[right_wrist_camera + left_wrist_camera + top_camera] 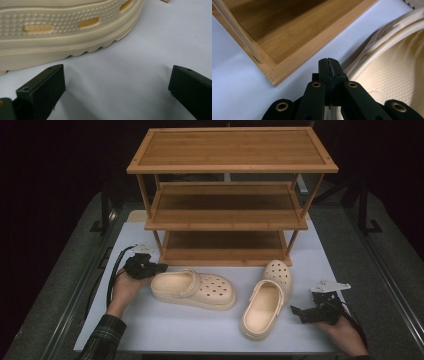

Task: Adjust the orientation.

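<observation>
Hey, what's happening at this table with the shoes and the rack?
A person holds a gripper in each hand at a white table. Two cream clogs lie in front of an empty three-tier wooden shoe rack. The left gripper sits at the heel of the left clog, jaws shut, apparently on the heel rim. The right gripper rests open beside the right clog, holding nothing.

Two cream clogs (193,289) (266,298) on white table (200,330) before wooden rack (230,195).
</observation>
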`<state>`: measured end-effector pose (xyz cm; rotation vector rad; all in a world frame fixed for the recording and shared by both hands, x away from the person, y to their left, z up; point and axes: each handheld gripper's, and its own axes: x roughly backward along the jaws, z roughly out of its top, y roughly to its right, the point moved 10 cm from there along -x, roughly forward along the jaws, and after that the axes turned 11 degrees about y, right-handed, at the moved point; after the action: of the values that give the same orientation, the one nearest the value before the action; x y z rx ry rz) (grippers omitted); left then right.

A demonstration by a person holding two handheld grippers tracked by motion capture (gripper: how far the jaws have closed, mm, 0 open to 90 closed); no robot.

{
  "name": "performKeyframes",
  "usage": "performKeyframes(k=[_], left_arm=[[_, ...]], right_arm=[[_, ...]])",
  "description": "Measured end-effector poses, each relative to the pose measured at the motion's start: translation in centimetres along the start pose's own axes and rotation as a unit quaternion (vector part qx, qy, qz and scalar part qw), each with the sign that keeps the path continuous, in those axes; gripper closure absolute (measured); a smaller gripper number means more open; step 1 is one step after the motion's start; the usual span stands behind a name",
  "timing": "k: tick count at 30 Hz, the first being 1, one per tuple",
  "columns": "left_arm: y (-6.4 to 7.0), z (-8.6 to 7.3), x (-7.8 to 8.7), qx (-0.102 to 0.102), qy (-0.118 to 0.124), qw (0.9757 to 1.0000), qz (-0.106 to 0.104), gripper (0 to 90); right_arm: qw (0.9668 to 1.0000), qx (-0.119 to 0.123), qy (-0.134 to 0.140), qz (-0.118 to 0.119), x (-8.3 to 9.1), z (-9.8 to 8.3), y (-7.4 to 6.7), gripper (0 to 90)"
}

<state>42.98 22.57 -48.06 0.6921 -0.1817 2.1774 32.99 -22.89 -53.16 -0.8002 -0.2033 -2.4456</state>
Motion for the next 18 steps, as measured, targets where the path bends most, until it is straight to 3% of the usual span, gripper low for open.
performKeyframes(k=[9, 18], left_arm=[[0.2, -0.4, 0.4, 0.005, 0.0, 1.0, -0.003, 90.0], [1.3, -1.5, 2.2, 0.002, -0.007, 1.0, -0.006, 90.0]], right_arm=[[1.0, 0.0, 0.0, 0.0, 0.0, 0.0, 0.0, 0.4], [1.0, 0.0, 0.0, 0.0, 0.0, 0.0, 0.0, 0.4]])
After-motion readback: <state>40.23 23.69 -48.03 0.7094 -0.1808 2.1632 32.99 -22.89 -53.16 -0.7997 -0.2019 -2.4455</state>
